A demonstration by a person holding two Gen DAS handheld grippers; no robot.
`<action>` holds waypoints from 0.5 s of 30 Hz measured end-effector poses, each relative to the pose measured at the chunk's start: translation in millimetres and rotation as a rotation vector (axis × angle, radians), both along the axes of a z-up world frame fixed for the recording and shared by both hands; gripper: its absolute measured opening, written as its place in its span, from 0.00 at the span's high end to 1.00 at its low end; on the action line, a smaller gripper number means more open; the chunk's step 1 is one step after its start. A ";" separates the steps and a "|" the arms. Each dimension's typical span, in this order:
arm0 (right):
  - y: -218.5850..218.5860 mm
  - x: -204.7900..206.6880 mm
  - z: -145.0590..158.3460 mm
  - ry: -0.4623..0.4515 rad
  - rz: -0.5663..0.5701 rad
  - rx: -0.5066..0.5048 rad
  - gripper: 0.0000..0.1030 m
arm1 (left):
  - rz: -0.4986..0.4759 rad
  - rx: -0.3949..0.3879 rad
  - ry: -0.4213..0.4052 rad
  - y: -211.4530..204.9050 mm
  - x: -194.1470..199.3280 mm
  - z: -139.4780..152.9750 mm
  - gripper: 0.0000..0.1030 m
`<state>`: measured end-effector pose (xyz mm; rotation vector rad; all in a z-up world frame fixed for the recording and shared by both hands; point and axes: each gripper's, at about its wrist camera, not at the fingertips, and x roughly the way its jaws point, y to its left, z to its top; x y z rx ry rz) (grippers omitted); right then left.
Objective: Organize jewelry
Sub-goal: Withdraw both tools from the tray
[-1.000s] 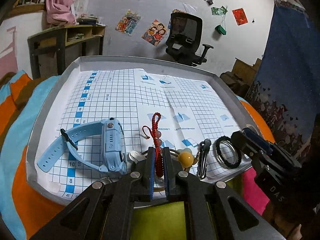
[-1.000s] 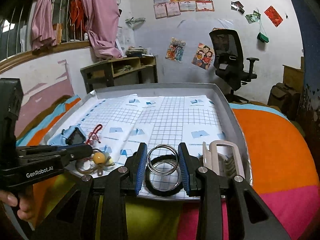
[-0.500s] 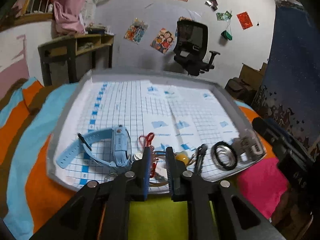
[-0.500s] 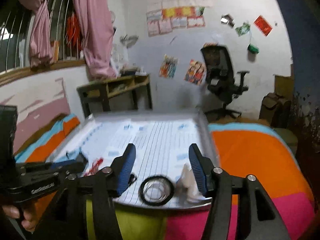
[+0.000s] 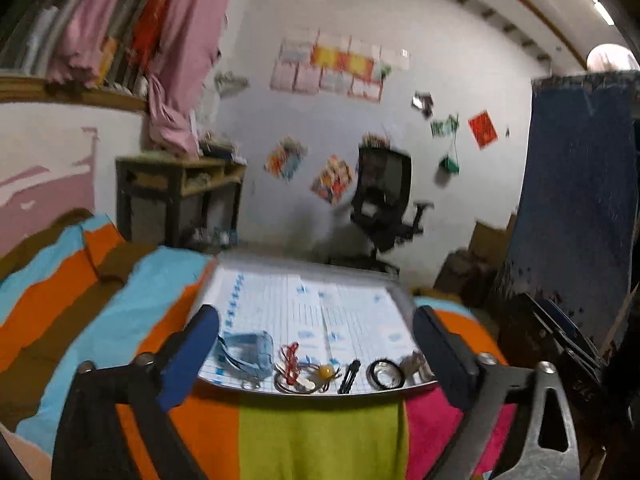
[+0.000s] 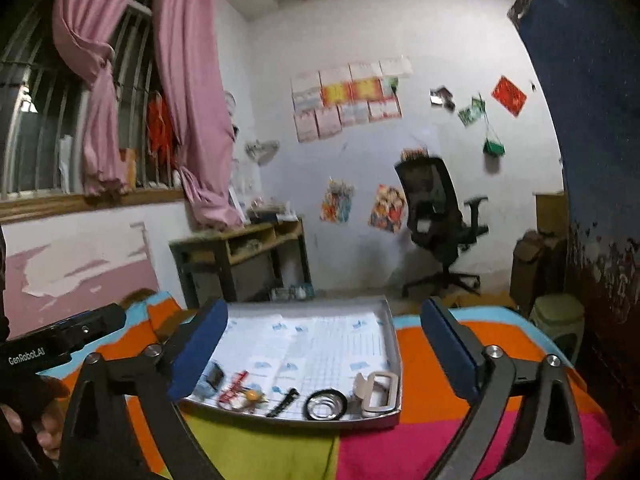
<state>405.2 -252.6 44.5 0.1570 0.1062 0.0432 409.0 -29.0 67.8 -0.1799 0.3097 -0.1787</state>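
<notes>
- The bed (image 5: pixel 120 300), with its striped cover of orange, blue, green and pink, carries everything; the landmark here is the grey tray (image 6: pixel 394 344) lying on it, lined with a gridded paper.
- The left tool (image 5: pixel 316 344) is spread wide and holds nothing; it hangs above the bed in front of the near edge of the tray, not touching anything.
- The right tool (image 6: pixel 324 344) is also wide and empty, at a similar height in front of the near edge of the tray.
- All the jewelry lies in one row along the near edge of the tray, so it is ahead of and below both tools.
- The blue watch (image 5: pixel 244 350) is at the near left of the tray.
- The black ring with a metal ring inside it (image 6: pixel 325 403) is toward the near right of the tray; a pale clip (image 6: pixel 378 394) is just beside it at the near right corner.
- The red cord (image 5: pixel 290 356) and the yellow bead (image 5: pixel 326 370) are in a small tangle at the near middle of the tray.
- The black hairpin (image 6: pixel 283 397) lies between the tangle and the rings, with its long axis pointing diagonally away from the near edge of the tray.
- I judge the left tool nearer to the watch and the tangle, and the right tool nearer to the rings and the clip.
</notes>
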 end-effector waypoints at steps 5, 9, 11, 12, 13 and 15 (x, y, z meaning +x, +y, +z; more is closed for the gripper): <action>8.4 -44.9 22.2 -0.076 0.012 -0.001 0.01 | 0.041 0.042 -0.084 4.9 -55.0 19.3 0.00; 16.0 -85.9 31.1 -0.113 0.028 0.000 0.01 | 0.083 0.067 -0.139 10.1 -97.7 30.8 0.00; 23.0 -109.5 31.9 -0.126 0.032 0.009 0.01 | 0.095 0.068 -0.157 14.5 -119.0 32.8 0.00; 24.0 -117.6 31.8 -0.130 0.031 0.013 0.01 | 0.100 0.069 -0.165 14.9 -130.9 33.6 0.00; 25.6 -132.9 30.8 -0.138 0.028 0.021 0.01 | 0.104 0.073 -0.169 16.2 -141.6 34.1 0.00; 29.4 -152.4 29.2 -0.144 0.026 0.018 0.01 | 0.108 0.084 -0.181 18.2 -163.8 34.8 0.00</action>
